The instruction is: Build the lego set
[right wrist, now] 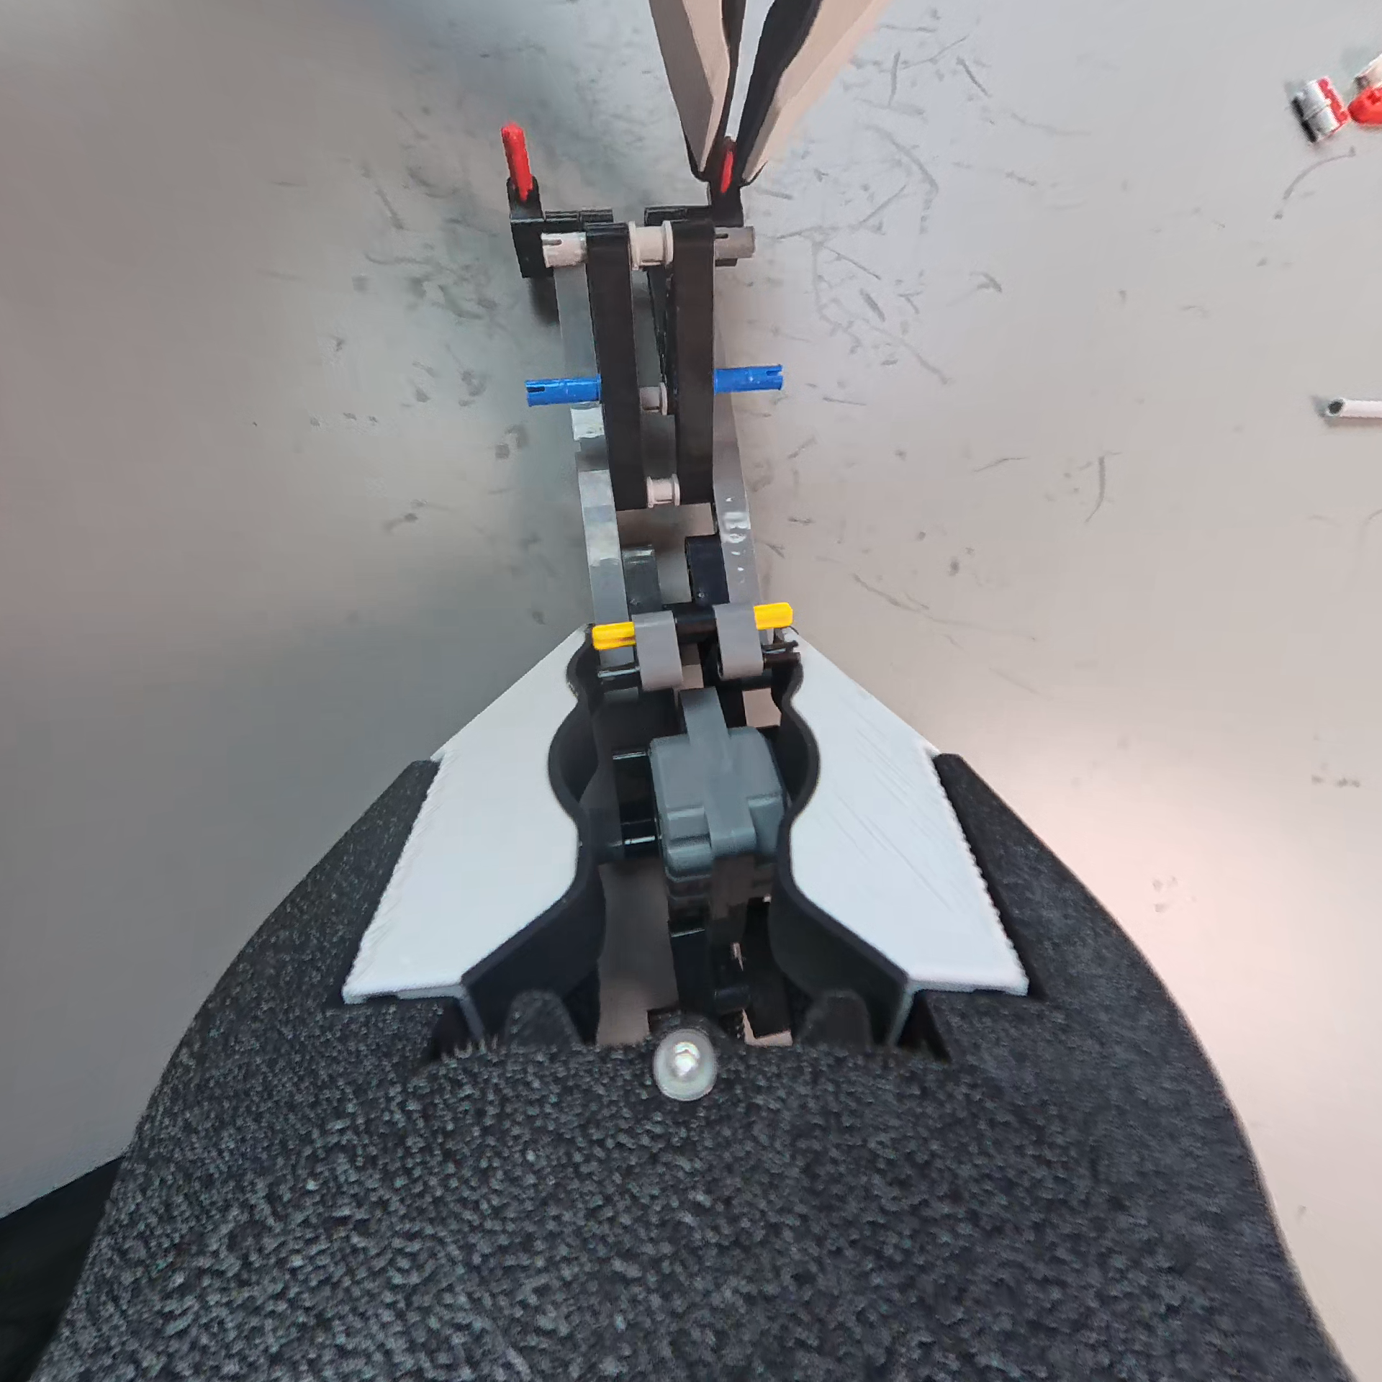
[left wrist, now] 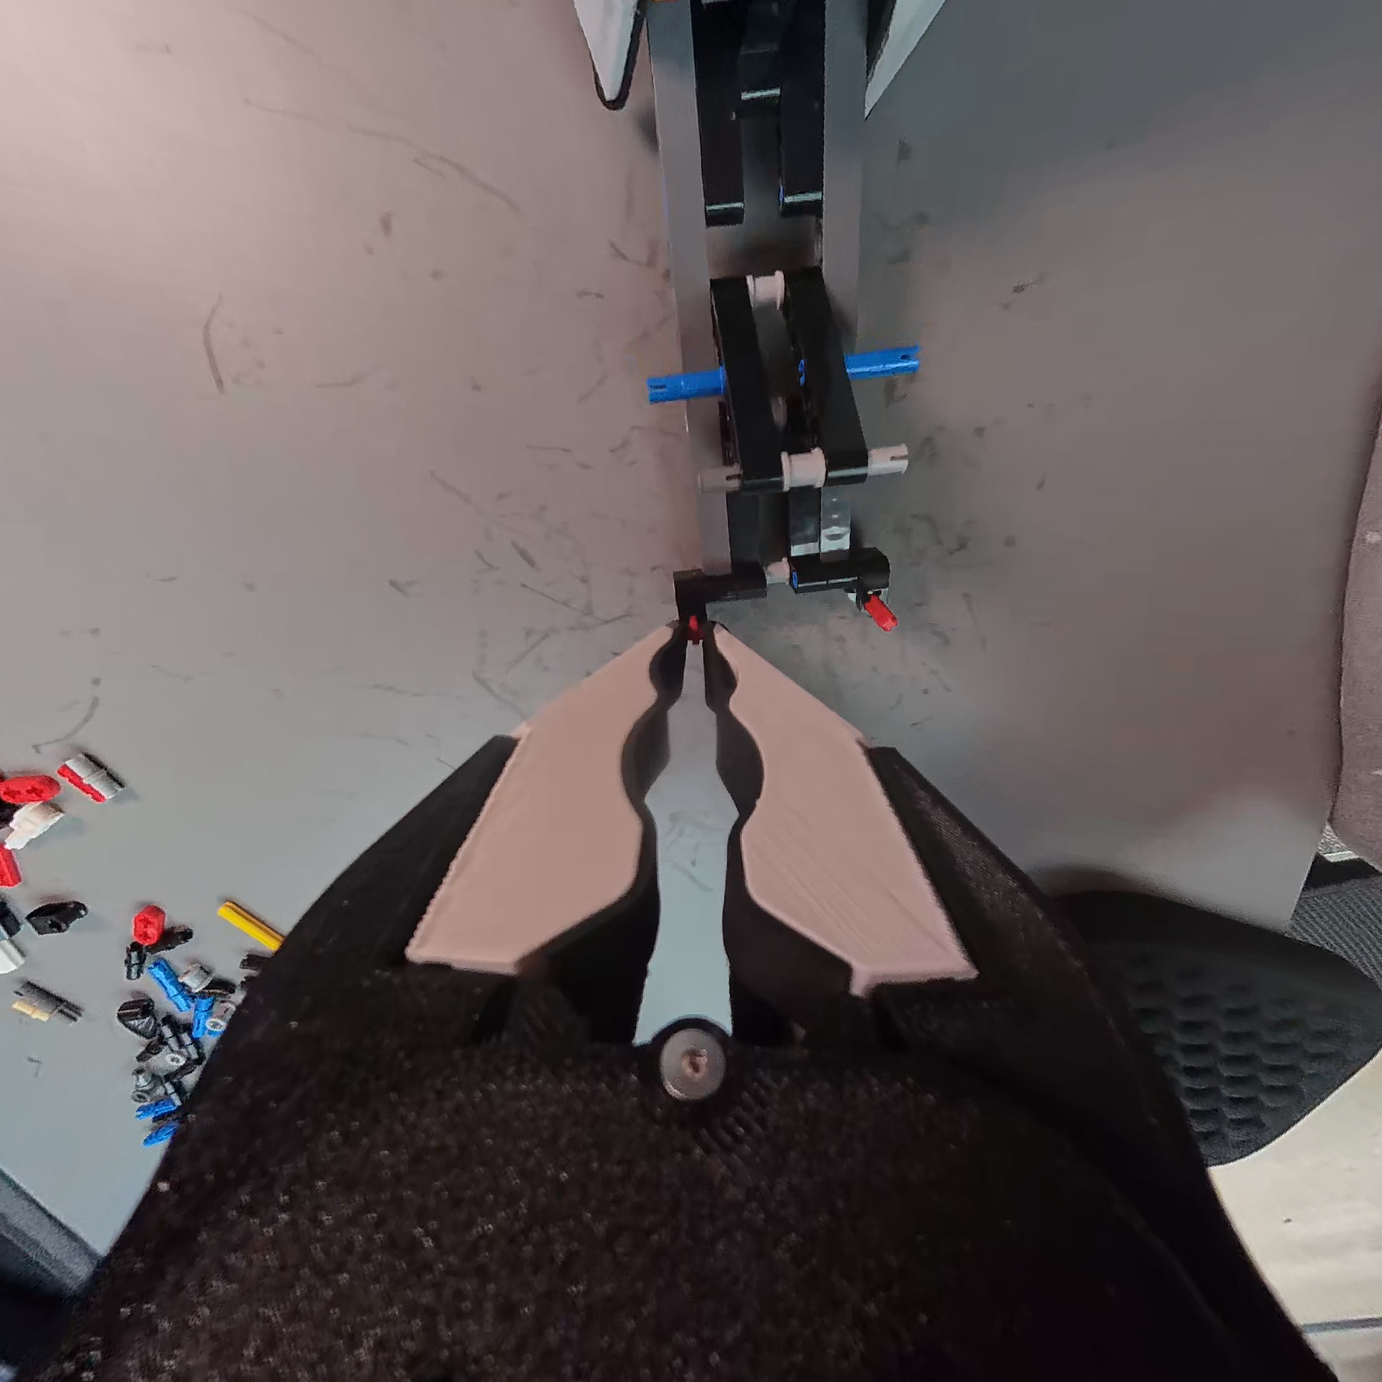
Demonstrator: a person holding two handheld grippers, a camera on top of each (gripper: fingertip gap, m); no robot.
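Note:
A long black and grey lego model [left wrist: 785,419] with blue pins, white bushes and red pins is held between both grippers over the grey table. My left gripper [left wrist: 695,634] is shut on a small red pin [left wrist: 695,627] at the model's near black corner. My right gripper [right wrist: 692,658] is shut on the model's other end, around a grey block [right wrist: 714,800] under a yellow axle [right wrist: 613,636]. In the right wrist view the left gripper's fingers [right wrist: 695,97] come from the top and pinch the red pin [right wrist: 725,168]. A second red pin [right wrist: 516,161] sticks out at the other corner.
A pile of loose red, blue, black, white and yellow lego parts [left wrist: 161,994] lies at the left on the scuffed grey table [left wrist: 336,449]. A few more parts [right wrist: 1338,105] and a white tube [right wrist: 1353,410] lie at the right. A black mesh chair [left wrist: 1226,1009] stands past the table edge. Some 11 centimeters of space lies between my two pairs of fingers.

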